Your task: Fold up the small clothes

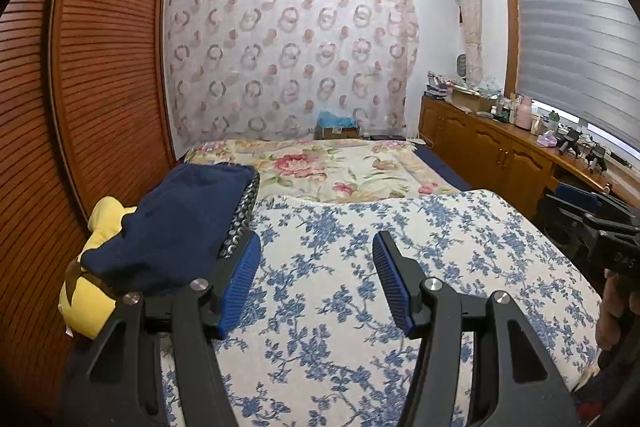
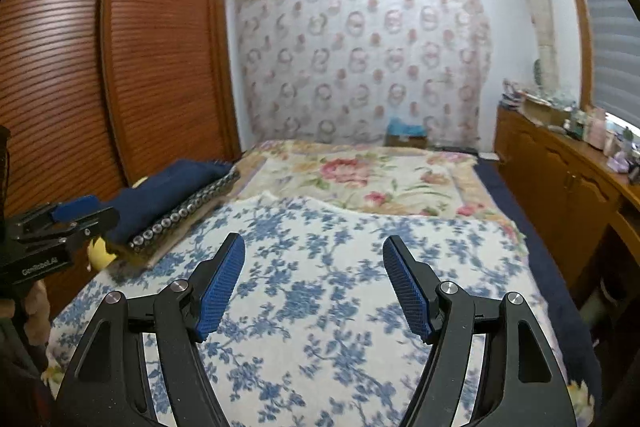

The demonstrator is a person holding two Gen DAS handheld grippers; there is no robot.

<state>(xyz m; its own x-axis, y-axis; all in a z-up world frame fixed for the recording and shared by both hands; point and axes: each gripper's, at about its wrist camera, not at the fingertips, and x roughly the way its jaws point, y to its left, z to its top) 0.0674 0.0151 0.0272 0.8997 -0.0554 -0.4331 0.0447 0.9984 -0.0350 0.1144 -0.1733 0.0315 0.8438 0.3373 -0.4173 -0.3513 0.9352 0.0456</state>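
- Plainly, the only writing that reads well is "GenRobot.AI", printed white on the black body of the left gripper (image 2: 76, 211) at the left edge of the right wrist view; on the right gripper (image 1: 576, 199), at the right edge of the left wrist view, a few pale letters show but stay too blurred to read.
- In its own view the left gripper (image 1: 316, 247) points forward and slightly down over the blue-flowered cover (image 1: 360, 227) of the bed, jaws parted about halfway with nothing between the blue pads.
- The right gripper (image 2: 314, 247) sits in the same pose, lower centre of its view, jaws spread a little wider and empty.
- A hand (image 1: 612, 307) grips the right tool from beneath, lower right of the left wrist view.
- The folded navy garment (image 1: 172, 227) lies at centre left, on a yellow soft toy (image 1: 86, 303), beside a studded strip (image 2: 180, 215) and against the slatted wardrobe (image 1: 108, 67).
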